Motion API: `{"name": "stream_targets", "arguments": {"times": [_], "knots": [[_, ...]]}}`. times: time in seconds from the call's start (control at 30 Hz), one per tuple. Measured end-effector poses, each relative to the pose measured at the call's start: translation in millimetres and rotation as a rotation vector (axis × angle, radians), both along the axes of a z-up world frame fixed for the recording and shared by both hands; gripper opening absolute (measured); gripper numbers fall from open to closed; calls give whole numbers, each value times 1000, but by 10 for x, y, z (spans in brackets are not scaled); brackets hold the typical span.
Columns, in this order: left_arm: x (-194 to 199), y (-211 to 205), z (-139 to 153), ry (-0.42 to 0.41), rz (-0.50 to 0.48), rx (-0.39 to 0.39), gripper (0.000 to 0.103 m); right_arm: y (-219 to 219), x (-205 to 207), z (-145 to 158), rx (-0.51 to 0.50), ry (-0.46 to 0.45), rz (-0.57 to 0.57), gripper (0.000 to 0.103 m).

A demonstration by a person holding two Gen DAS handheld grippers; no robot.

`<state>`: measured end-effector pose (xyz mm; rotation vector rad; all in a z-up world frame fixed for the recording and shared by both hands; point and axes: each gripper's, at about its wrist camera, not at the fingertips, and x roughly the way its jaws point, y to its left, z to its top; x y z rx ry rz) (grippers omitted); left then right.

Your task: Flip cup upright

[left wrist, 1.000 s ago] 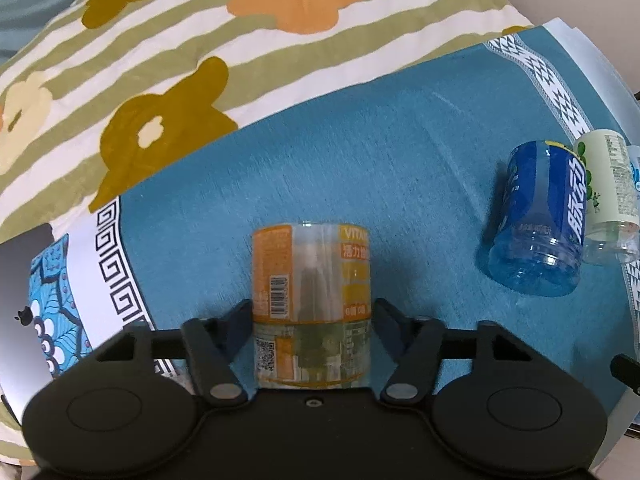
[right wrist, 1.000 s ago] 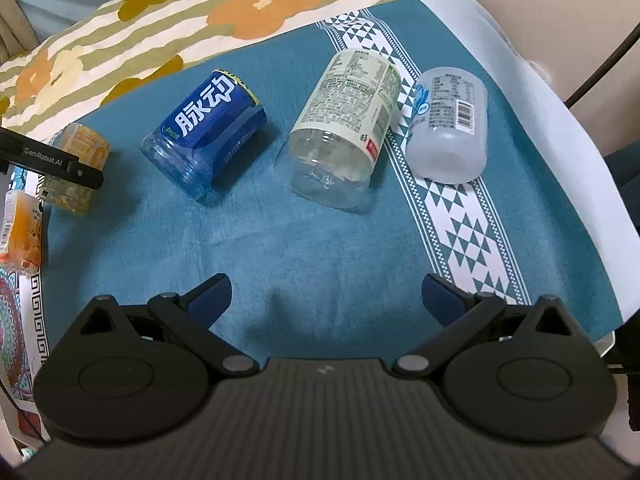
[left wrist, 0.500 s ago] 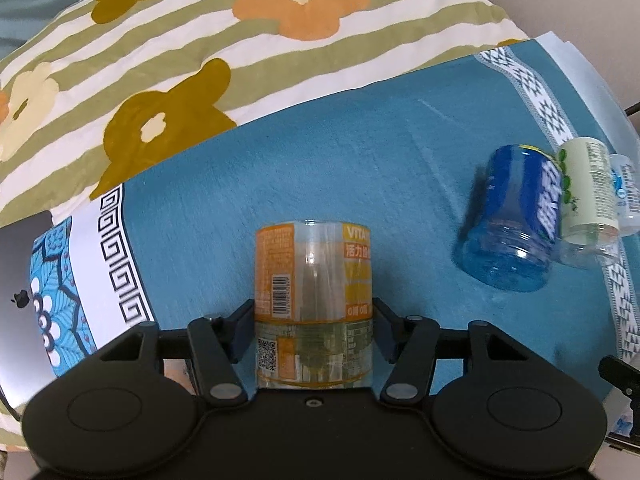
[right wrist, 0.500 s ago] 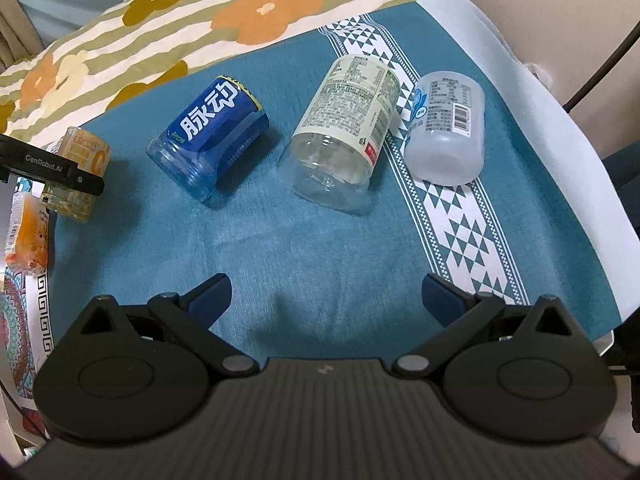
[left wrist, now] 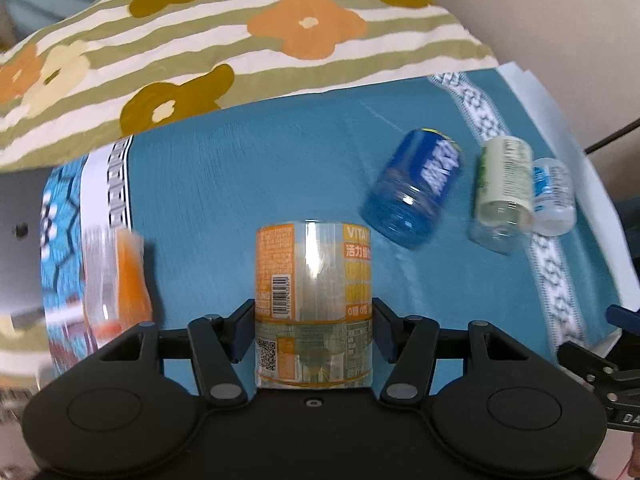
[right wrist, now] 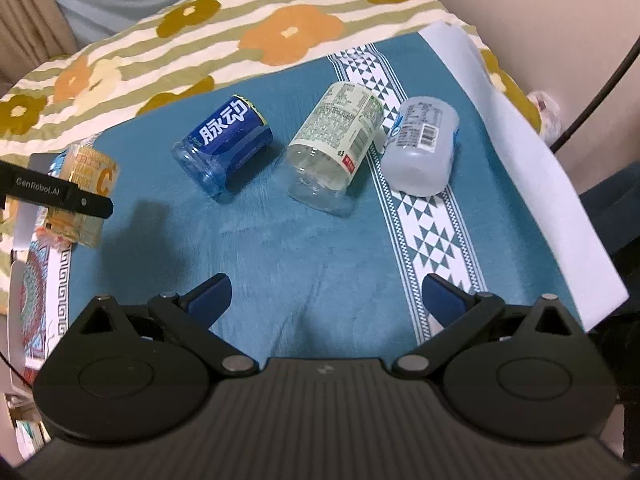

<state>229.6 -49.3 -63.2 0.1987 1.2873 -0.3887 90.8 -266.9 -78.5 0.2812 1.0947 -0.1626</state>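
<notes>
My left gripper (left wrist: 313, 320) is shut on a clear cup with an orange-yellow label (left wrist: 313, 300), held between both fingers; it also shows at the far left of the right wrist view (right wrist: 82, 194). A blue cup (right wrist: 224, 150) lies on its side on the teal cloth (right wrist: 300, 260), also seen in the left wrist view (left wrist: 416, 188). A cream-labelled clear cup (right wrist: 332, 148) and a frosted white cup (right wrist: 422, 146) lie on their sides beside it. My right gripper (right wrist: 326, 298) is open and empty, above bare cloth nearer than the cups.
Another orange-labelled cup (left wrist: 116, 280) stands blurred at the cloth's left edge. A flowered striped quilt (right wrist: 240, 28) lies behind. A grey laptop (left wrist: 20, 232) sits at the far left. A white sheet edge (right wrist: 520, 140) borders the cloth on the right.
My left gripper has carried the orange-labelled cup left and back; the lying cups now sit nearer the view's centre, and the second orange cup has come into view. The right gripper drew back slightly.
</notes>
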Motion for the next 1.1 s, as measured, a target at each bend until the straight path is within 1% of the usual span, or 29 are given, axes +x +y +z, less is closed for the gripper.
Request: {"name": "stream_targets", "arguments": {"times": [0.13,0.23,0.37,0.47,0.63,0.73,1.0,1.1], "knots": [[-350,-33,85,-8,74,-36,63,-65,-146,93,-4,-34,54,103],[-566,-68,42,4,132,-58,63,-89,-242,136,-8,-55,108,103],[-784,-110,-128,33,208,-76,63,-117,-334,121,-9,-63,177,103],[-837,-139,-315,63,253,-79,63,-118,-371,37,-16,-45,217,103],[-779,-171,-573,99,280,-65,63,-146,-408,-138,-6,-2,231,103],[-736,-194,-662,98,275,-46,63,-148,-417,-241,-1,19,223,103],[-697,-204,-760,124,251,-28,64,-134,-460,-369,30,44,176,103],[-704,-225,-766,117,235,-19,65,-106,-467,-379,29,47,172,103]]}}
